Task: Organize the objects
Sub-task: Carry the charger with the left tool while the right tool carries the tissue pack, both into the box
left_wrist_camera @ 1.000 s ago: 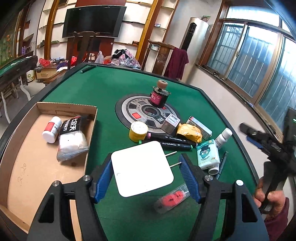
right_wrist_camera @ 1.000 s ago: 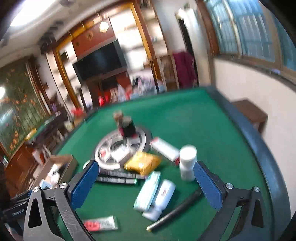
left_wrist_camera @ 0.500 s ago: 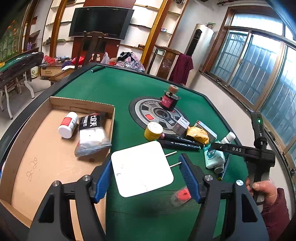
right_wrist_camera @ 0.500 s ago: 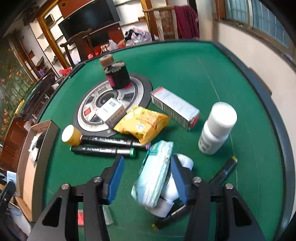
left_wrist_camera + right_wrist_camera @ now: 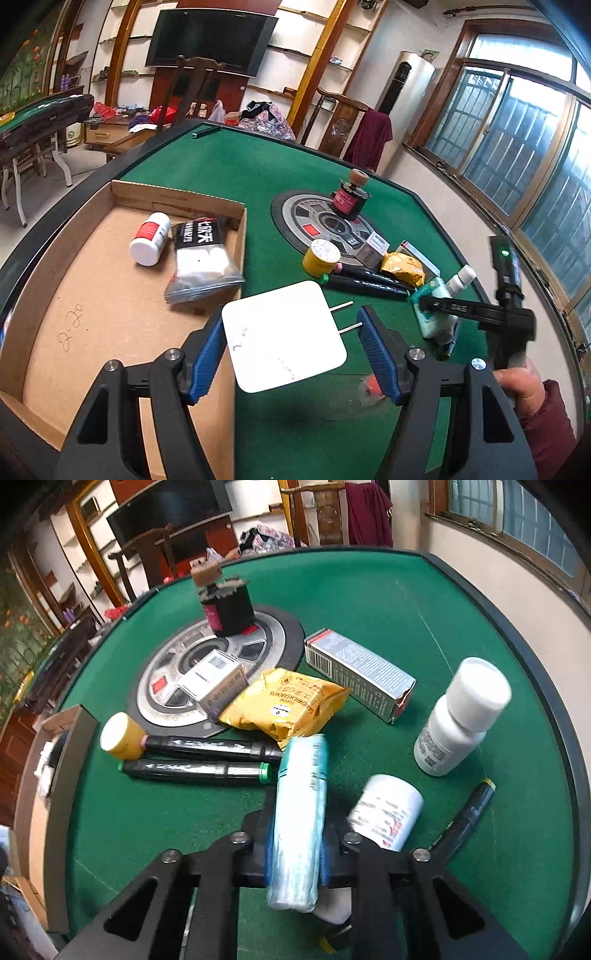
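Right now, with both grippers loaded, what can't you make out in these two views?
- Right wrist: tissue pack print, motion-blurred.
- Right wrist: box contents, cut off at the left edge.
- Left wrist: red packet, half behind the left gripper's finger.
- Left wrist: grip on the white adapter, pad contact unclear.

We look across a green felt surface [image 5: 240,166] with a dark raised rim. On the far wall hangs a black television [image 5: 210,37], flanked by white shelves [image 5: 306,48] set between slanting wooden posts. Below it stands a dark wooden chair [image 5: 192,88]. Further right, a second chair [image 5: 343,122] carries a maroon garment [image 5: 371,136] over its back, beside a tall silver air conditioner [image 5: 406,85]. Barred windows [image 5: 517,136] in wooden frames line the right wall and let in daylight. At far left we see another green table [image 5: 37,114] and a painted floral panel [image 5: 22,66].
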Available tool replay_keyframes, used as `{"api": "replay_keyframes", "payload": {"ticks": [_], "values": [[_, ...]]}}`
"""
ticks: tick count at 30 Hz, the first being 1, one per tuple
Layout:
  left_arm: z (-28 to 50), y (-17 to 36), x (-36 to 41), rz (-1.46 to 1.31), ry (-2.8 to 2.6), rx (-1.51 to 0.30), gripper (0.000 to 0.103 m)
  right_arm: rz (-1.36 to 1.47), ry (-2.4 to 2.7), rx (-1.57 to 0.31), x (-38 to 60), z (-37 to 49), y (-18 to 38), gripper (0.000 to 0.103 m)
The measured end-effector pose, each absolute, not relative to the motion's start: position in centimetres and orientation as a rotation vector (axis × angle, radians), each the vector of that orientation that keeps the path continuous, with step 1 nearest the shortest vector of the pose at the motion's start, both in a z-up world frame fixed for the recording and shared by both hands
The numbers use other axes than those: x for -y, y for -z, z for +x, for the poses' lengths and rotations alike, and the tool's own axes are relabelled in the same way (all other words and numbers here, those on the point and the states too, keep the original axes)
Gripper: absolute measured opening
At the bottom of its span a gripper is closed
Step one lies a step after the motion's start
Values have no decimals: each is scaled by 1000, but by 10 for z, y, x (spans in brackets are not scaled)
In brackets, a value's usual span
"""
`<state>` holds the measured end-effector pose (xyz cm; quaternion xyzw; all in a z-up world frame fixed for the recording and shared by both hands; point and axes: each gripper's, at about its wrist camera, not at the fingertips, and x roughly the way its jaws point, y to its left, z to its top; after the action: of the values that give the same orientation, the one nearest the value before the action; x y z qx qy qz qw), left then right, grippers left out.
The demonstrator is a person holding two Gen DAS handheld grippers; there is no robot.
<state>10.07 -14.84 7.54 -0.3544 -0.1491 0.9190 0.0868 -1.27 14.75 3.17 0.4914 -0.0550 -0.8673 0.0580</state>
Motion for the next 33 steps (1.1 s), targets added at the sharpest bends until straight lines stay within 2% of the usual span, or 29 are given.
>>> {"api": "replay_keyframes", "payload": {"ticks": [4, 9, 15, 23, 33], "values": [[102, -75, 155, -1064, -2748, 466, 69, 1427, 2599, 217, -149, 2, -47, 14], [110, -81, 167, -1048, -2767, 479, 69, 1349, 2458, 390, -147, 16, -68, 14], [107, -103, 206, -1020, -2872, 463, 69, 1252, 2272, 500, -107, 13, -100, 15], [71, -113, 265, -1083, -3051, 277, 69, 1238, 2052, 464, 15, -22, -122, 15], [14, -67, 306, -1249, -3004, 263, 69, 1330, 1916, 382, 158, -64, -79, 15]]}}
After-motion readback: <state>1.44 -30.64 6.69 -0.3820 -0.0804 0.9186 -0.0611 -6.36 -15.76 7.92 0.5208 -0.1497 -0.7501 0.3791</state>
